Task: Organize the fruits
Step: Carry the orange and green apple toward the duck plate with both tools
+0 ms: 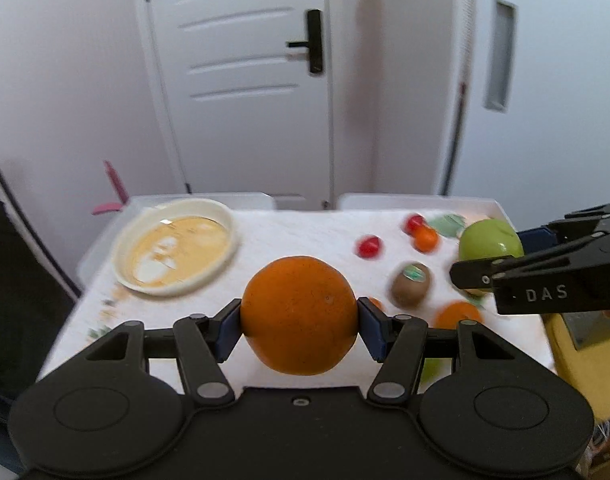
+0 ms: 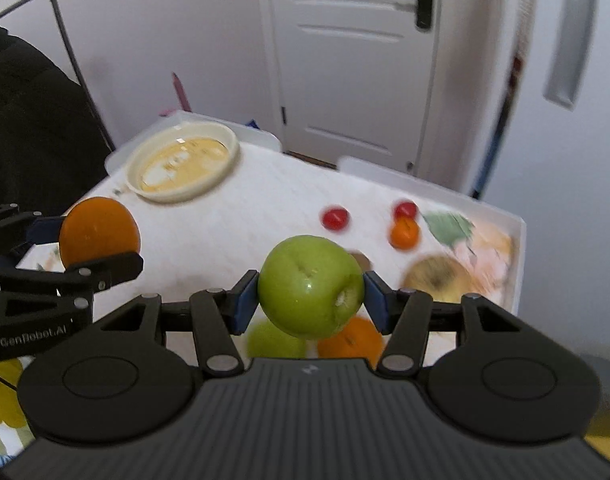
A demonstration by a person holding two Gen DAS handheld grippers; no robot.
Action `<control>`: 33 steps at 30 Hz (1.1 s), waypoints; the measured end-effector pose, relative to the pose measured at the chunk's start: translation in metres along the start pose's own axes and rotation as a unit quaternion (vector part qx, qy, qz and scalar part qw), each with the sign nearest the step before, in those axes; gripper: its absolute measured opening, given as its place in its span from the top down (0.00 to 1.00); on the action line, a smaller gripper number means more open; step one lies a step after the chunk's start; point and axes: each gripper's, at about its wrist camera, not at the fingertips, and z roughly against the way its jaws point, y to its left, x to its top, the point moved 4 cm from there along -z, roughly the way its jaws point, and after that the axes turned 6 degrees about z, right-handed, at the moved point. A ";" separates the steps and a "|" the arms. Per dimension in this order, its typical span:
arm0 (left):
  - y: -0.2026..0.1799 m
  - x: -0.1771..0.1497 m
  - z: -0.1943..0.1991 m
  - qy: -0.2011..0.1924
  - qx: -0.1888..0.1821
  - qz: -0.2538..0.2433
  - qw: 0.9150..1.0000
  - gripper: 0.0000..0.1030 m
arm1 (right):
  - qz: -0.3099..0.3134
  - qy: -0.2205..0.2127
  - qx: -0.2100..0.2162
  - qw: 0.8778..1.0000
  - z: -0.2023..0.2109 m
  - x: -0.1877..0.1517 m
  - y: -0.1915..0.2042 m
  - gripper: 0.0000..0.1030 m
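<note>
Left wrist: orange (image 1: 299, 314) in hand-held gripper (image 1: 299, 326)

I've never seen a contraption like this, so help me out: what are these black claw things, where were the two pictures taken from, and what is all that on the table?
There is no robot here. A person holds a black two-fingered hand tool in each hand, and a wide-angle camera on each tool looks forward along its jaws. One picture comes from the left gripper, the other from the right gripper; each also shows the other tool from the side.

The left jaws are shut on a large round orange, the right ones on a shiny green apple, both lifted above the table.

On the white cloth-covered table lie a cream round dish with a yellowish inside, a brown kiwi with a sticker, two small red tomatoes, a small orange fruit, and further fruit, partly hidden or blurred.
</note>
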 end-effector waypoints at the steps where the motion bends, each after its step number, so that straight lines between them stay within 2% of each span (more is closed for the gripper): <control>1: 0.010 0.006 0.000 -0.002 0.004 0.003 1.000 0.38 | 0.001 -0.002 0.003 1.000 -0.002 0.007 0.006 0.32; 8: 0.074 0.037 -0.015 0.002 0.023 0.015 1.000 0.38 | 0.006 -0.007 0.008 1.000 -0.032 0.053 0.047 0.32; 18: 0.156 0.079 -0.071 0.014 0.028 0.011 0.999 0.38 | -0.012 -0.004 0.012 1.000 -0.098 0.117 0.090 0.32; 26: 0.191 0.105 -0.135 0.027 0.010 -0.005 1.000 0.38 | -0.030 0.008 -0.002 1.000 -0.161 0.153 0.109 0.32; 33: 0.204 0.114 -0.188 0.045 -0.015 -0.026 0.999 0.38 | -0.048 0.023 -0.015 0.998 -0.208 0.170 0.116 0.32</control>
